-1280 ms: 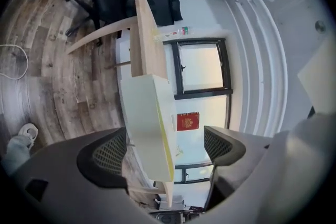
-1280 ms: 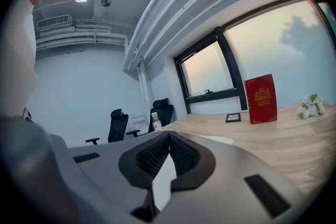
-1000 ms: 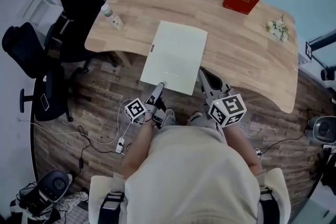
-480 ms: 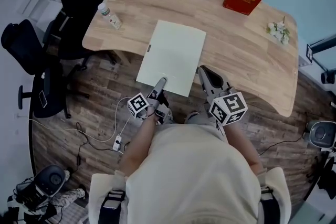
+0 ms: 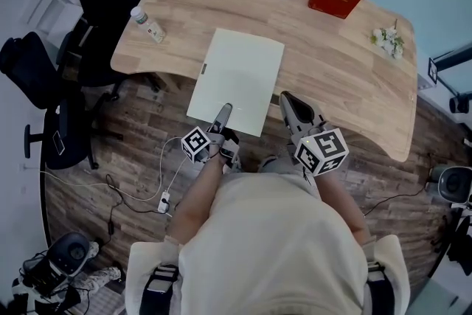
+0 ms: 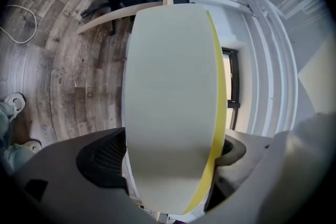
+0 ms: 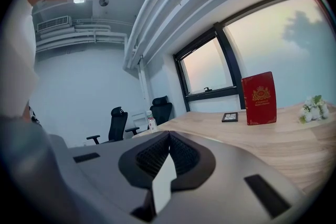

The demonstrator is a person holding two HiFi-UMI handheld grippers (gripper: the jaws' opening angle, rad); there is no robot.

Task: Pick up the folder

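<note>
- Head view — folder [image 5: 237, 77] overhanging the surface [image 5: 346, 63] edge, near end in the left hand-held gripper [image 5: 221, 114].
- Left gripper view — pinching the folder; grasp made, next probably a level lift.
- Right gripper view — right hand-held gripper [image 7: 167, 136] pressed together, empty.

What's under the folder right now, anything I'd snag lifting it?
The folder, clamped in the left gripper, has its far end over the table and its near end past the edge, over the wood floor. Anything directly beneath it is covered.
</note>
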